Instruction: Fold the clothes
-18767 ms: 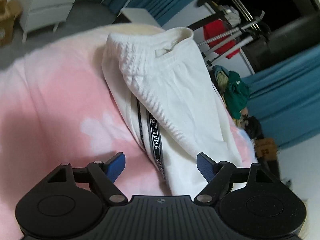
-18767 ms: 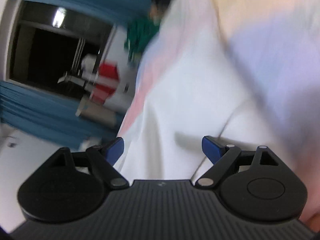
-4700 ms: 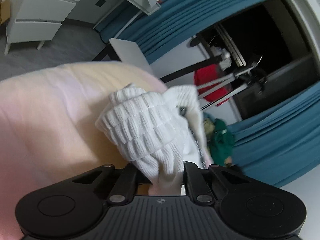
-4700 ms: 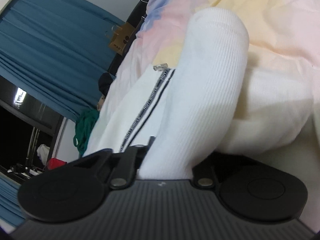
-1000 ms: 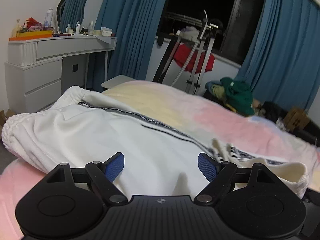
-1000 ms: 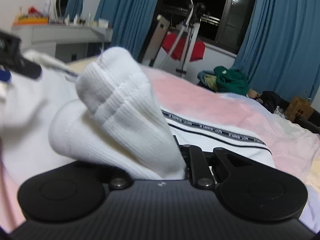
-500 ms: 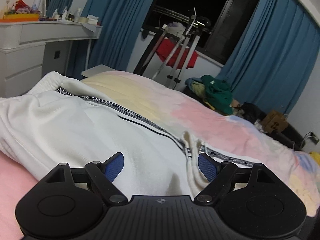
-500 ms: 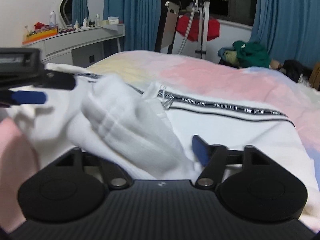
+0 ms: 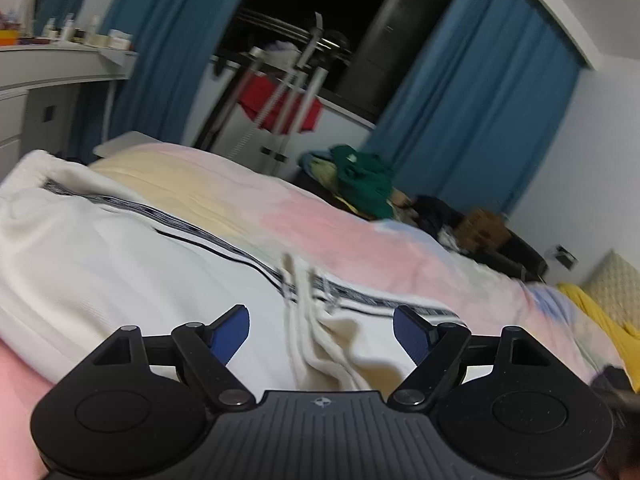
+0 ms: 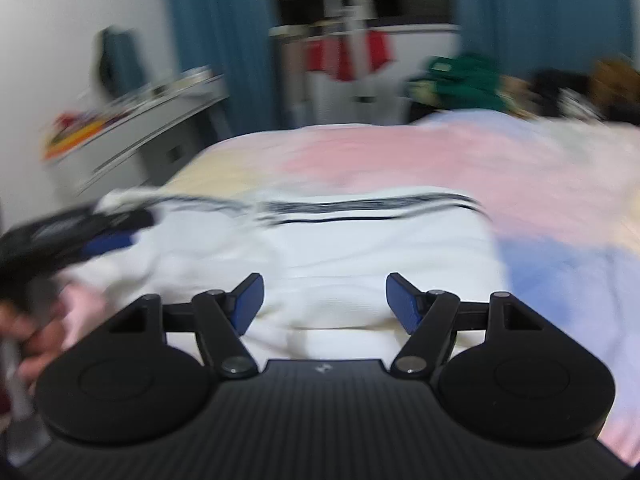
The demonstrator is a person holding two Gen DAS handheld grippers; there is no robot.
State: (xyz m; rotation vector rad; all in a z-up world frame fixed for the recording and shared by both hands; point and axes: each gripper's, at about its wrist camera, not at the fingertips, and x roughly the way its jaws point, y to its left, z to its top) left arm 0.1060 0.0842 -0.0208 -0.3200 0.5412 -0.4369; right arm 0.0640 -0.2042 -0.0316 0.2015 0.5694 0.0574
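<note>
White ribbed trousers (image 9: 120, 264) with a black lettered side stripe lie folded across the pink and yellow bedspread (image 9: 328, 220). A drawstring (image 9: 308, 320) trails over the cloth between the fingers. My left gripper (image 9: 322, 332) is open and empty just above the trousers. In the right wrist view the same trousers (image 10: 360, 248) lie flat, motion-blurred. My right gripper (image 10: 324, 304) is open and empty over their near edge. The left gripper (image 10: 92, 236) shows at the left there, in a hand.
A white dresser (image 9: 48, 92) stands at the left. A drying rack with a red garment (image 9: 288, 108) stands by blue curtains (image 9: 472, 96). A green clothes pile (image 9: 360, 184) and a cardboard box (image 9: 484, 228) lie beyond the bed. A yellow cloth (image 9: 596, 316) lies at right.
My right gripper has opened and let go of the bunched white cloth, which now lies flat on the trousers. Both grippers have drawn back and swung; the left stays open.
</note>
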